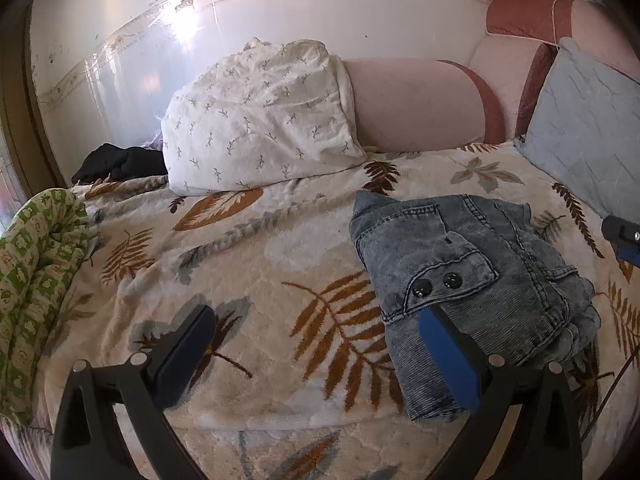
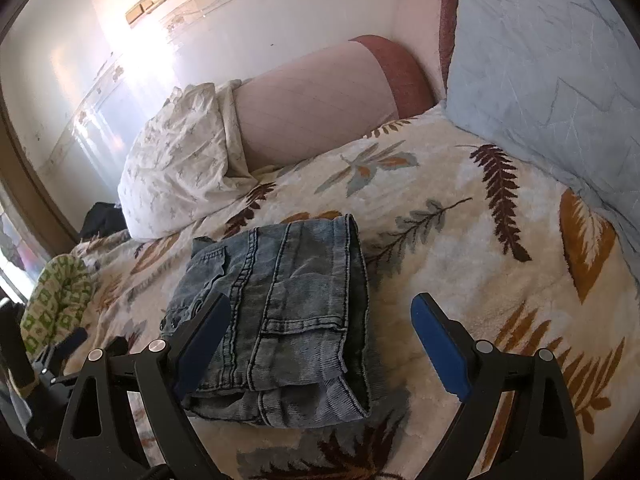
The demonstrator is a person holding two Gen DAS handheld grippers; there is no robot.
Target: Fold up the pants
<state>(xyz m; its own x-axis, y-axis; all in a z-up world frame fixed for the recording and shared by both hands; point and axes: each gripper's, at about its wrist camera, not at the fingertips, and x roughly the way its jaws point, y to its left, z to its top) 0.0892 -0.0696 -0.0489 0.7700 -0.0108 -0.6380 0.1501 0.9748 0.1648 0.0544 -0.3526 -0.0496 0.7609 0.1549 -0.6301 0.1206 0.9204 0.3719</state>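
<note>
The pants [image 1: 472,288] are faded blue denim, folded into a compact bundle lying flat on the leaf-print blanket [image 1: 260,280]. In the right wrist view the pants [image 2: 288,304] lie just ahead, slightly left of centre. My left gripper [image 1: 316,316] is open and empty, its right finger over the bundle's near left edge. My right gripper [image 2: 320,308] is open and empty, hovering over the bundle with its left finger above the denim. A part of the right gripper shows at the far right of the left wrist view [image 1: 624,236].
A white sprig-print pillow [image 1: 260,120] and pink bolster [image 1: 416,104] lie against the wall. A light blue cushion [image 2: 552,60] stands at the right. A green patterned cloth [image 1: 36,280] and a black garment [image 1: 120,164] lie at the left.
</note>
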